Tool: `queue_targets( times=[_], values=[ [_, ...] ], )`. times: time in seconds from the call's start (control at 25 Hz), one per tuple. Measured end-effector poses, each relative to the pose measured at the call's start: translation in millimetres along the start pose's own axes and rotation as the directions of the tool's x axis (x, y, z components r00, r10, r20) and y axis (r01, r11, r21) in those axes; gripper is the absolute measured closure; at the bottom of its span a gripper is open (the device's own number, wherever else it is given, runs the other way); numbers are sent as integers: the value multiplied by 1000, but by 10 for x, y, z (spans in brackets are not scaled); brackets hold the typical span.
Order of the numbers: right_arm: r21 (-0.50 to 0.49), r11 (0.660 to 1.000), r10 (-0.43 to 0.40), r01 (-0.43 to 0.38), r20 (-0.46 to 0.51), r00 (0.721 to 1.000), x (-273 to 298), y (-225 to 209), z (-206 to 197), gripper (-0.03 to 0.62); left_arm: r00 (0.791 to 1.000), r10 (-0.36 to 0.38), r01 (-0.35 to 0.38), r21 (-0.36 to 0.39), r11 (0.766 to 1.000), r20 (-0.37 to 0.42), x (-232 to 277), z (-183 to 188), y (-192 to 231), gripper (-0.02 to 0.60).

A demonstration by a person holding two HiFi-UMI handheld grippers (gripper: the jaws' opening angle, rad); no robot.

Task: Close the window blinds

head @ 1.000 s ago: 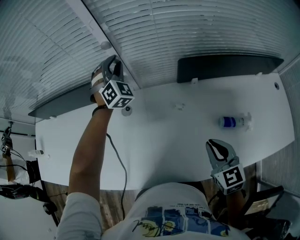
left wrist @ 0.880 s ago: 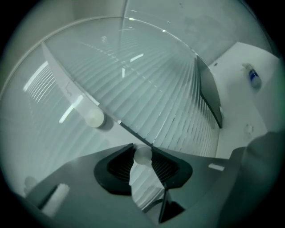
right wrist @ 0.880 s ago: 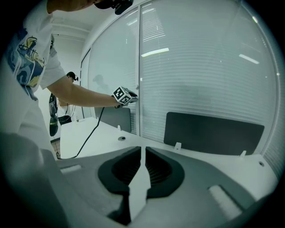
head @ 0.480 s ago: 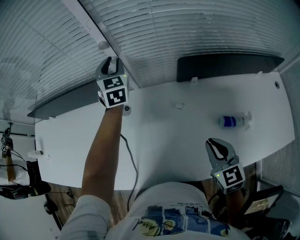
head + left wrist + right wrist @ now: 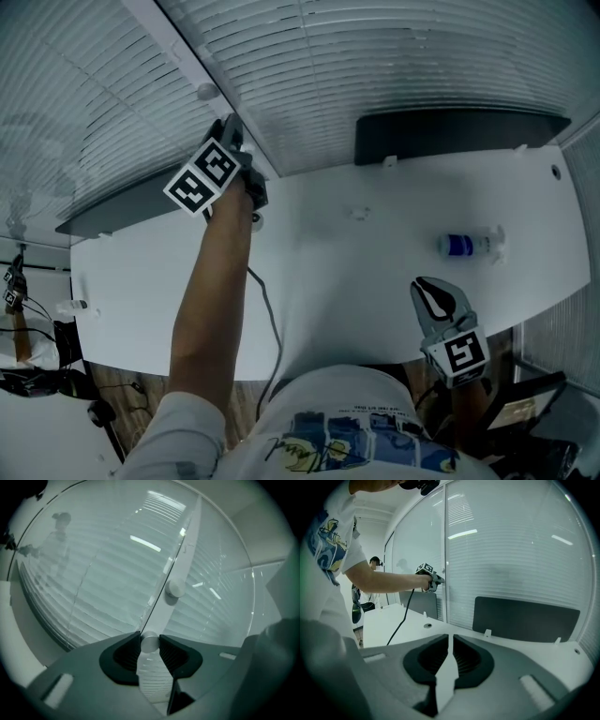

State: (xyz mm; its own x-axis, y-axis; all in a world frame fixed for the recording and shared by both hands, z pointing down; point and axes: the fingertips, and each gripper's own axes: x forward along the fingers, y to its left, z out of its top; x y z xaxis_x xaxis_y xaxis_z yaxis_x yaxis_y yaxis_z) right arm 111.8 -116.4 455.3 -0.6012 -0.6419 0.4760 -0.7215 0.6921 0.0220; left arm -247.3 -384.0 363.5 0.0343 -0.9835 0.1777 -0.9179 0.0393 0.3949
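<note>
1. Closest to us, the right gripper (image 5: 434, 292) hangs low by our body at the near edge of the desk (image 5: 356, 281), jaws together with nothing between them.
2. Across the desk, the left gripper (image 5: 231, 128) is up against the window post (image 5: 185, 550). Its pads are pinched on a small round knob (image 5: 150, 643) on that post, with one pad on each side.
3. The risk, as we judge it, is a slip. The knob looks smooth and small, and only the pad tips bite it. If we roll the wrist off the knob's own line, the pads could skate round it or pop off. The slats would then stay where they are.
4. A second knob (image 5: 176, 588) sits further up the post, clear of the jaws. Turning the wrong one would move the wrong pane's slats.
5. The blinds (image 5: 93, 588) lie behind the glass on both sides of the post, just beyond the jaws and untouched by them. Through the glare we cannot tell how far the slats are tilted.
</note>
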Motion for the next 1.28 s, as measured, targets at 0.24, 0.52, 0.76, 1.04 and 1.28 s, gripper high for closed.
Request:
queue_targets(
  times=[0.24,0.52,0.76,1.04,1.28],
  values=[
    [5,1000,7,-7,7,1000,-9,-3,-12,572,1000,-14,14,49,999,-1,-5,1,-27,456],
    [-14,1000,6,-6,14,1000,-4,2,65,572,996,82,-43,662,748,-29,-22,29,-108,422],
    [14,1000,7,-7,7,1000,-11,33,56,572,999,43,-4,941,339,-12,-50,9,-267,414],
    [-3,1000,0,0,18,1000,-3,20,68,572,990,98,108,988,-106,-98,21,-219,-200,414],
    [-1,1000,3,-3,13,1000,3,26,75,572,991,109,91,987,-136,-77,46,-203,-175,446]
  ],
)
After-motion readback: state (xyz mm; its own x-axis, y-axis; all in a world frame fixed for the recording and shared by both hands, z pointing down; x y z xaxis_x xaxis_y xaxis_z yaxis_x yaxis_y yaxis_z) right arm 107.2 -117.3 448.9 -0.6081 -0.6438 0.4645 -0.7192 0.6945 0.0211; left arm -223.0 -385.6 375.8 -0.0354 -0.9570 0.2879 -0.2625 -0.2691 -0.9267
